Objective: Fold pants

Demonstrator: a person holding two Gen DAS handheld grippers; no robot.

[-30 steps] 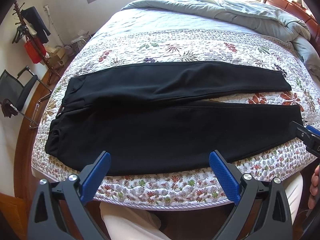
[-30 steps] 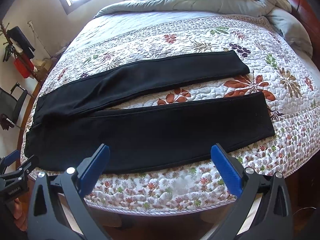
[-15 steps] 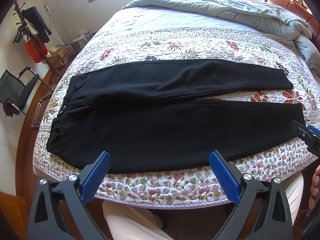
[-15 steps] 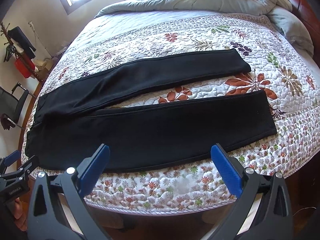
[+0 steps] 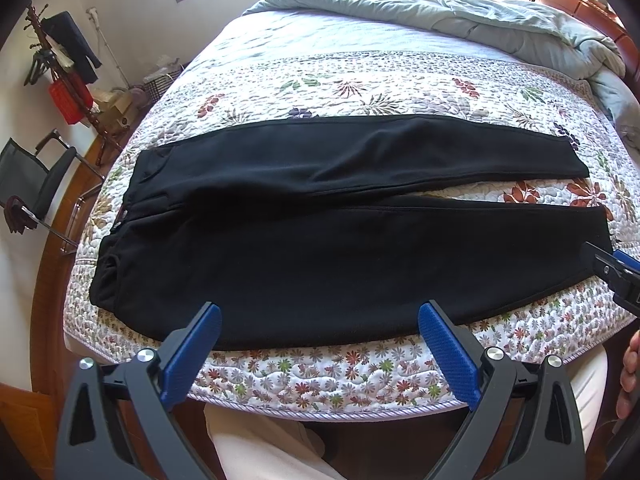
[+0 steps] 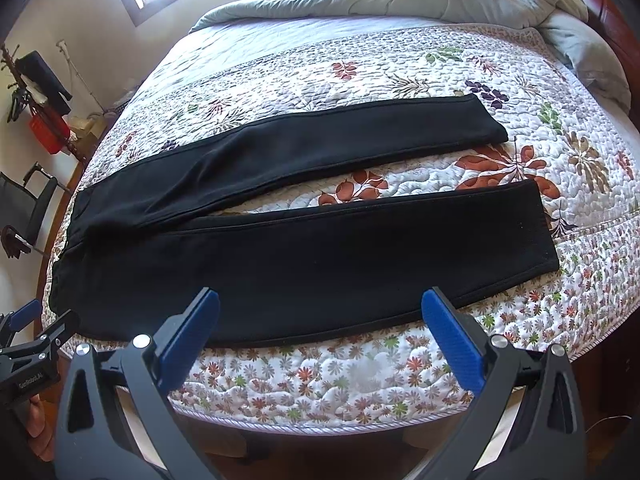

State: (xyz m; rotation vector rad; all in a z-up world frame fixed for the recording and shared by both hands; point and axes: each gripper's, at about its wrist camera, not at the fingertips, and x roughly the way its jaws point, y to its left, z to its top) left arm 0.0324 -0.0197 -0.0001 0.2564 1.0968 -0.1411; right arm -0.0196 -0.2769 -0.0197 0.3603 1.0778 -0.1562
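Black pants point(image 5: 340, 248) lie flat across the floral quilt, waistband to the left, both legs spread apart toward the right; they also show in the right wrist view point(image 6: 320, 256). My left gripper point(image 5: 320, 344) is open and empty, held above the near edge of the bed by the near leg's thigh part. My right gripper point(image 6: 320, 340) is open and empty, held above the near edge by the near leg's middle. Each gripper shows at the edge of the other's view: the right one point(image 5: 612, 272) and the left one point(image 6: 32, 344).
The quilted bed point(image 5: 360, 80) has a crumpled pale blue duvet point(image 5: 480, 12) at its far end by a wooden headboard point(image 5: 580, 0). A black chair point(image 5: 32, 184) and a coat stand point(image 5: 64, 68) stand to the left. The person's light trousers point(image 5: 260, 448) are below.
Both grippers have moved slightly forward and closer to the bed, so the pants sit a little lower in both views. Both stay open.
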